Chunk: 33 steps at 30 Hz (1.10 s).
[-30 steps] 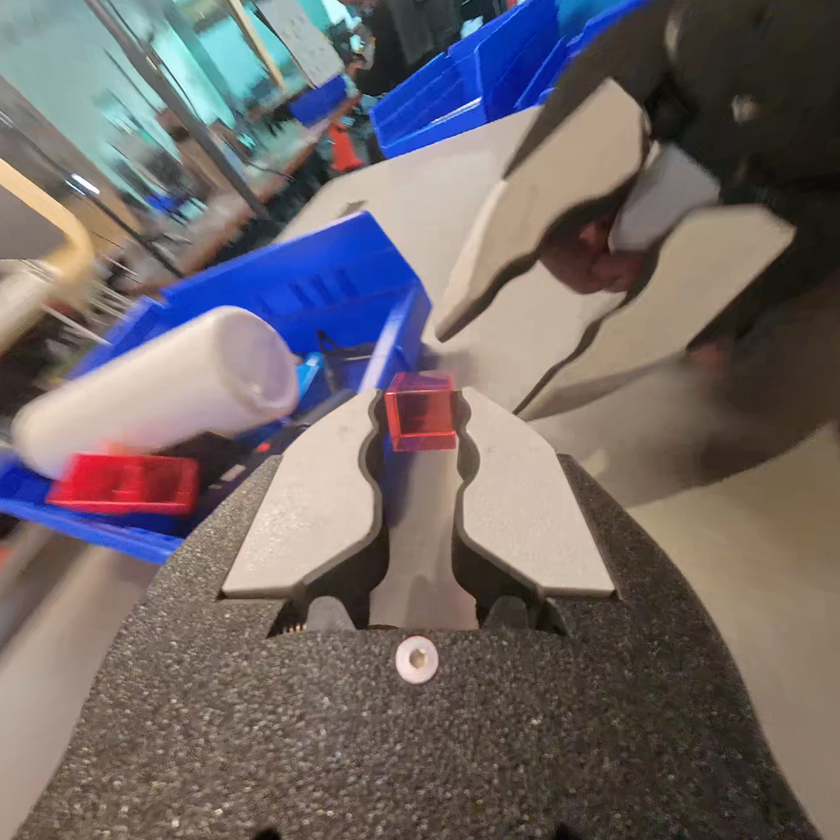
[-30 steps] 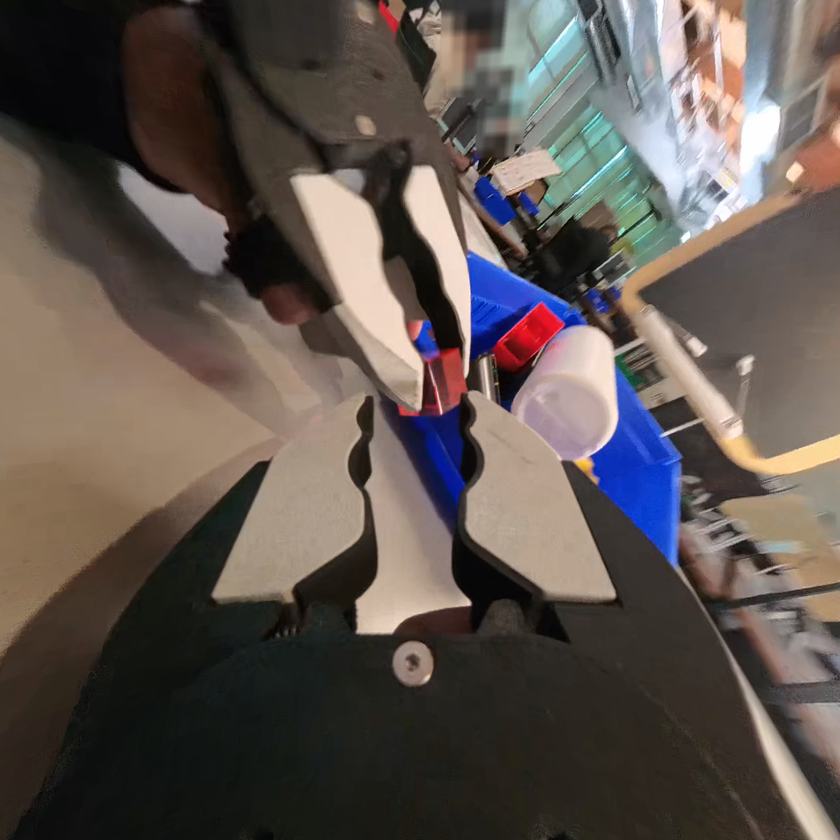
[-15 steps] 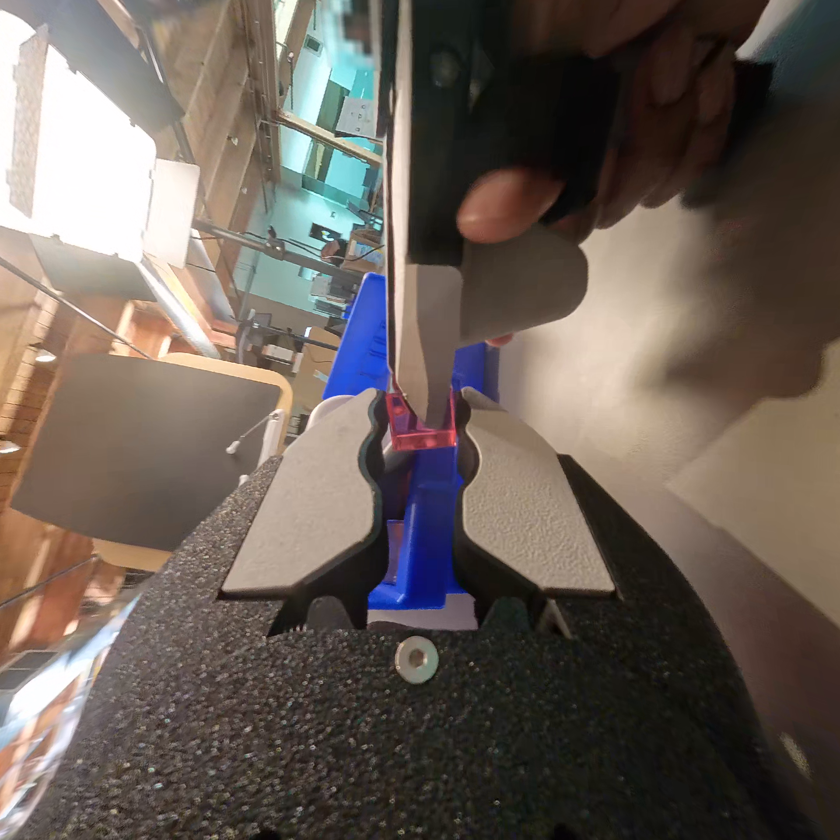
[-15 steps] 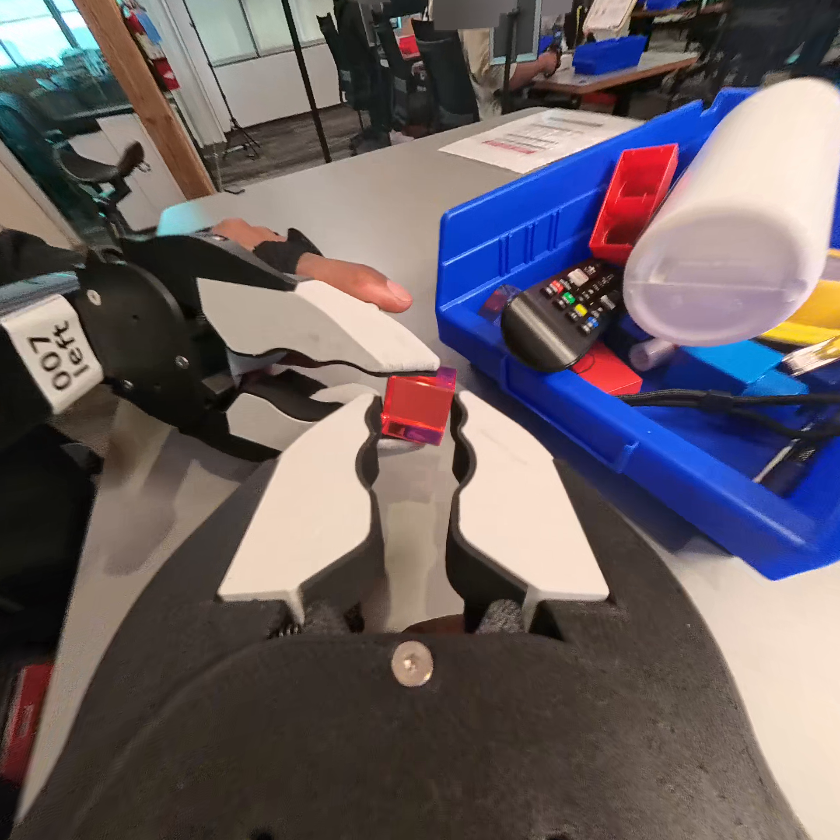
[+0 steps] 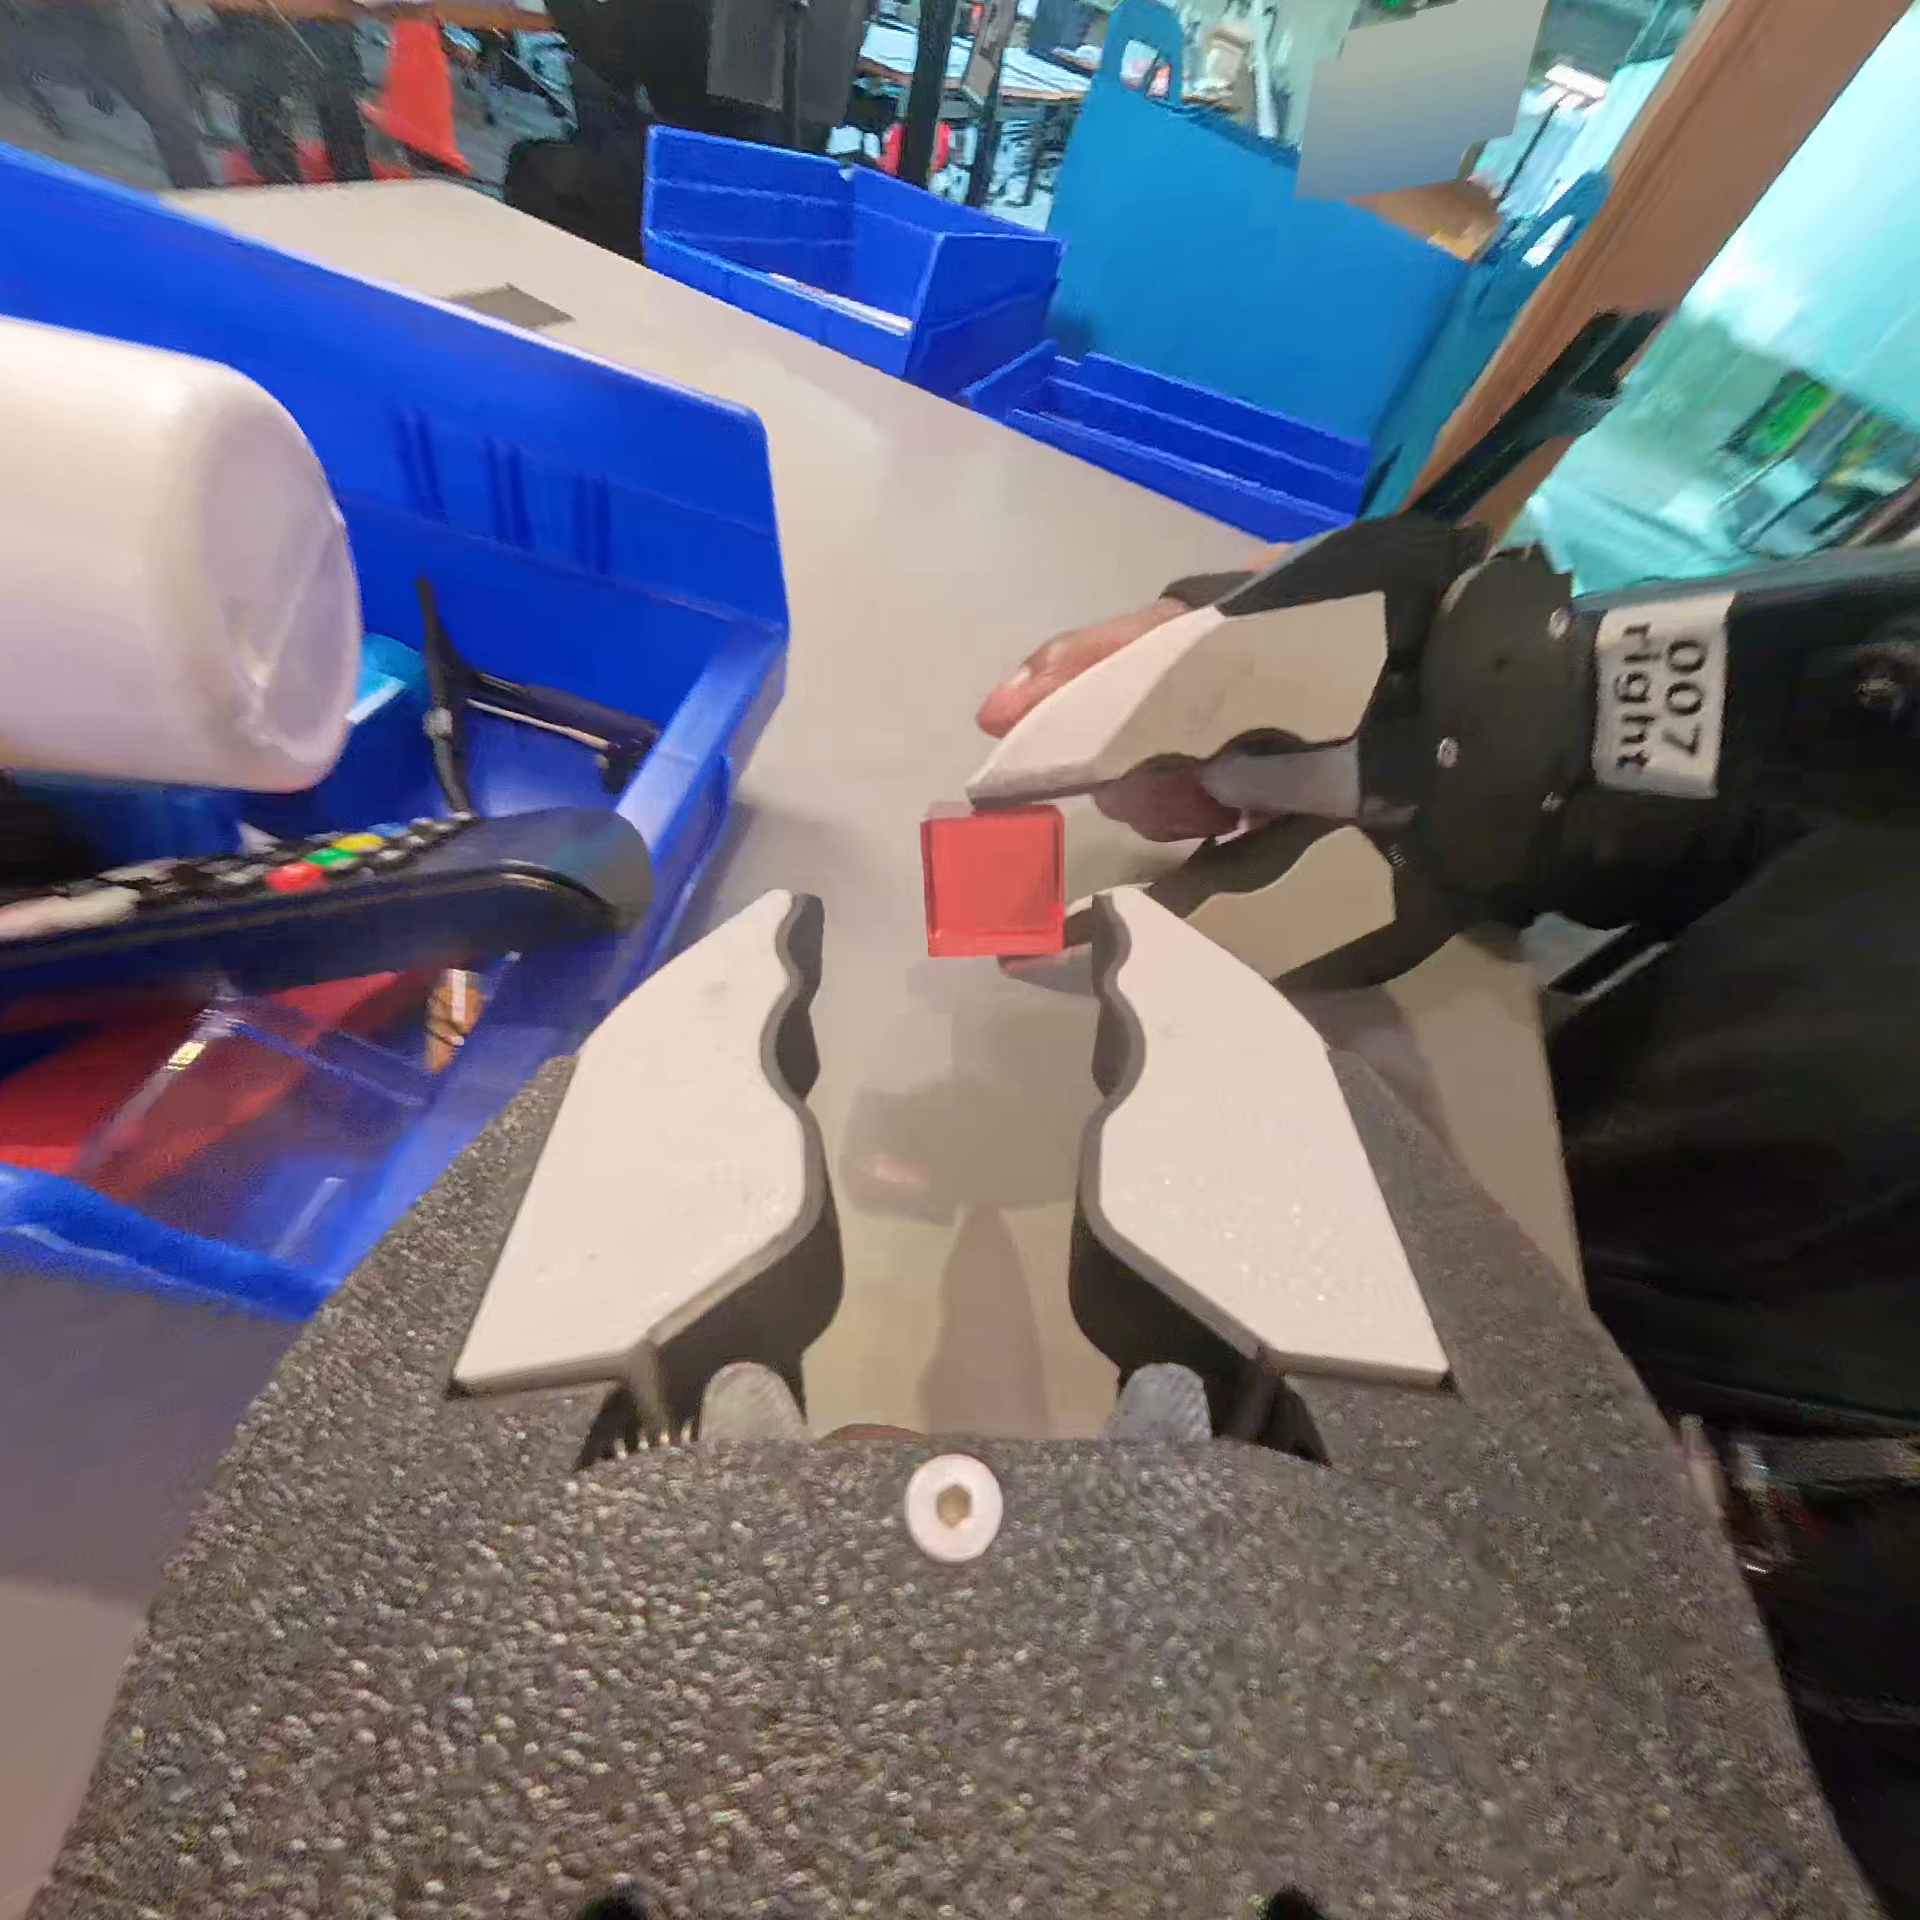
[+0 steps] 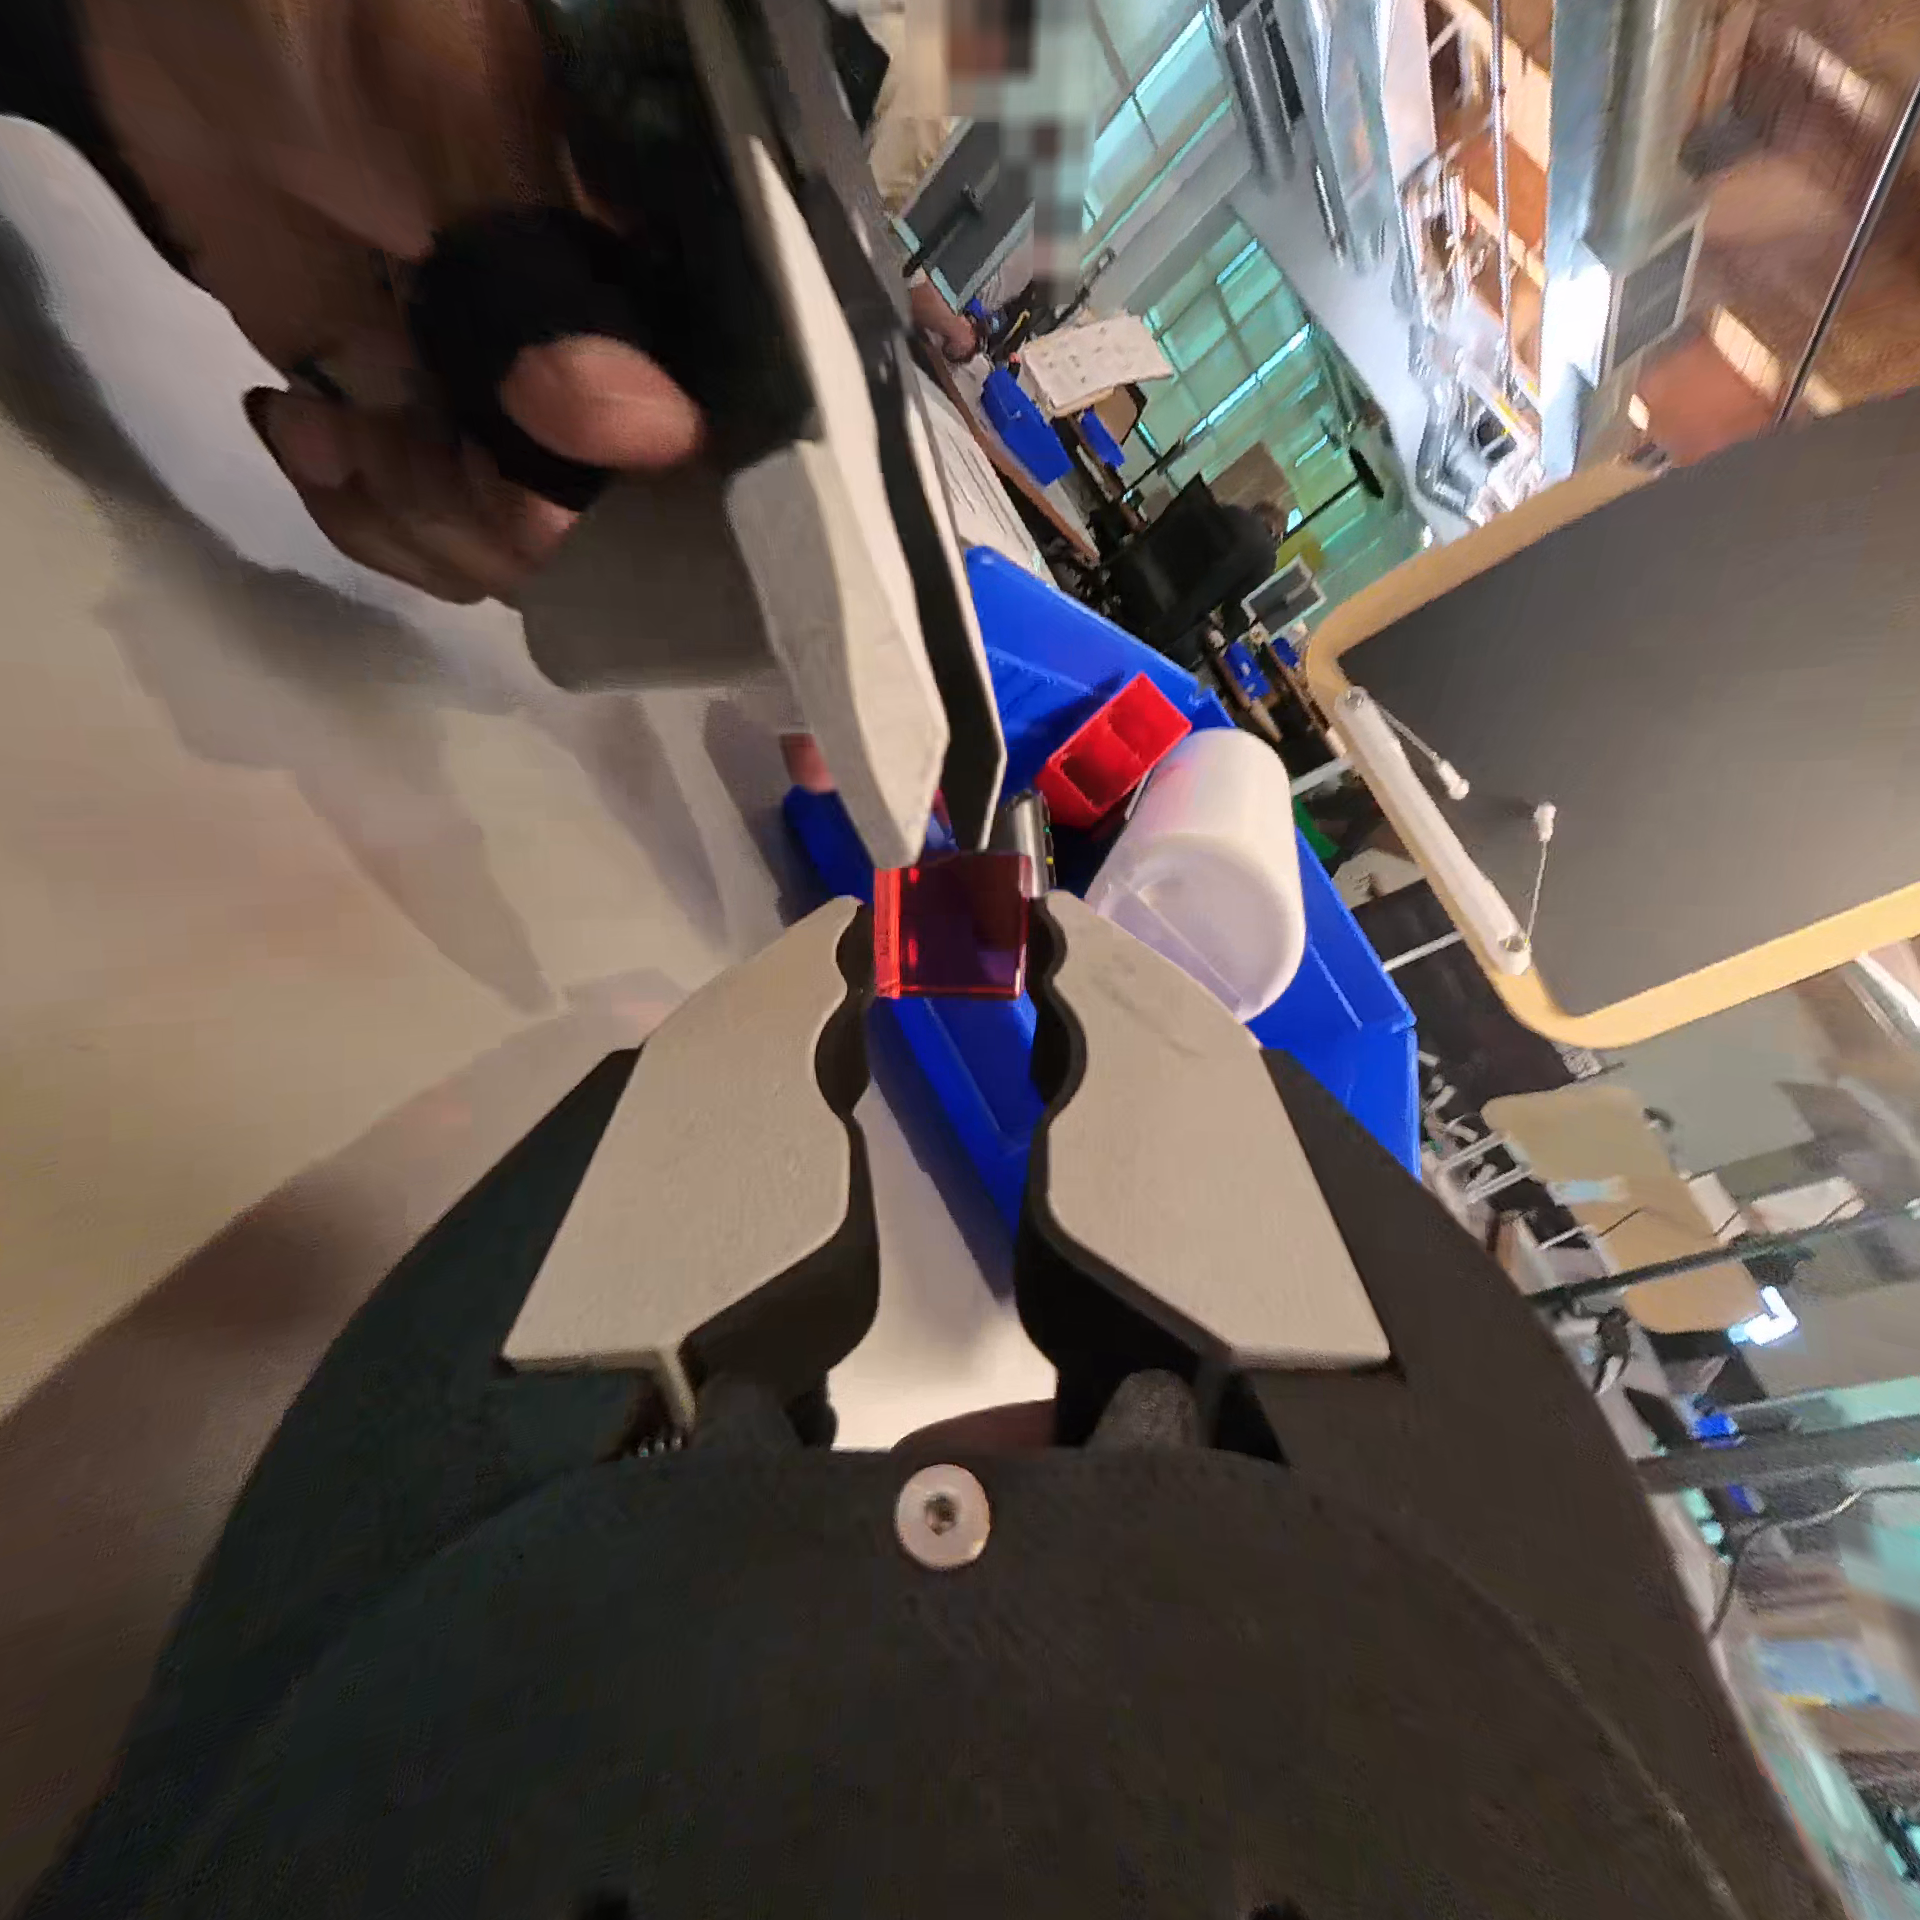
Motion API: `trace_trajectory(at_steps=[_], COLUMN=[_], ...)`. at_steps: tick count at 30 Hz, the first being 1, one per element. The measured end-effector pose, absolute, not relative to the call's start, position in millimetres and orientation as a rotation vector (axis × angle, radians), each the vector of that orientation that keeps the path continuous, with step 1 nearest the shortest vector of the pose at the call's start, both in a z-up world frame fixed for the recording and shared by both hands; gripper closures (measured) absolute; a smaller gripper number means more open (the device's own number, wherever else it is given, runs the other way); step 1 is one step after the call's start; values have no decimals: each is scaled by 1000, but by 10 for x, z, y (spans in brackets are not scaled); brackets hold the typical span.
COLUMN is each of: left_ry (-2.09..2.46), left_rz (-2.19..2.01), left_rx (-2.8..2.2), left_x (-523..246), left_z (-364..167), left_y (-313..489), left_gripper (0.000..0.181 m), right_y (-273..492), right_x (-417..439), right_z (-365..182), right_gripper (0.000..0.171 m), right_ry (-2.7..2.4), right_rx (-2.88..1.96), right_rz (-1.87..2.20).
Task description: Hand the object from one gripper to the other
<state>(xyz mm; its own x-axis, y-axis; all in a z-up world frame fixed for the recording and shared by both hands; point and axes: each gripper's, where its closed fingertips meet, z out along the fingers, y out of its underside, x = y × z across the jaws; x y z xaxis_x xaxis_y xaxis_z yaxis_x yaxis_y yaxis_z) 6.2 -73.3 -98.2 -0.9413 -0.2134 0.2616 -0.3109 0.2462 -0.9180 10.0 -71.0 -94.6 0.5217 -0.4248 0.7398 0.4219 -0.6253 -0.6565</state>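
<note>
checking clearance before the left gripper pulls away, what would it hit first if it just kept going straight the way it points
The left gripper is open, and the red cube, held in the right gripper, sits just past its fingertips, slightly right of centre. It would likely meet the cube first; depth is hard to judge.

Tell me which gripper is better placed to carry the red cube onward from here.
Right. The right gripper is shut on the red cube, while the left gripper is open beside it.
</note>
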Motion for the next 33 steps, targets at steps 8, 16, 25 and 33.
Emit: trace_trajectory(at_steps=[8, 16, 25, 33], left_ry=[-2739, -3481, -3530, -2805], left_rz=[1911, 2048, 1941, 1813], left_rx=[272, -659, -993, 274], left_x=[78, 131, 8, 100], left_z=[-1060, -965, -1116, -1088], left_y=[-743, -720, -818, -719], left_gripper=[154, 154, 151, 134], right_y=[-649, -744, -671, -765], right_x=[13, 89, 44, 145], right_z=[-1052, -979, -1041, -977], right_gripper=[142, 125, 144, 145], right_ry=[-51, 436, 422, 104], right_rx=[-1922, -1815, -1840, -1918], right_rz=[-1112, -397, -380, -1099])
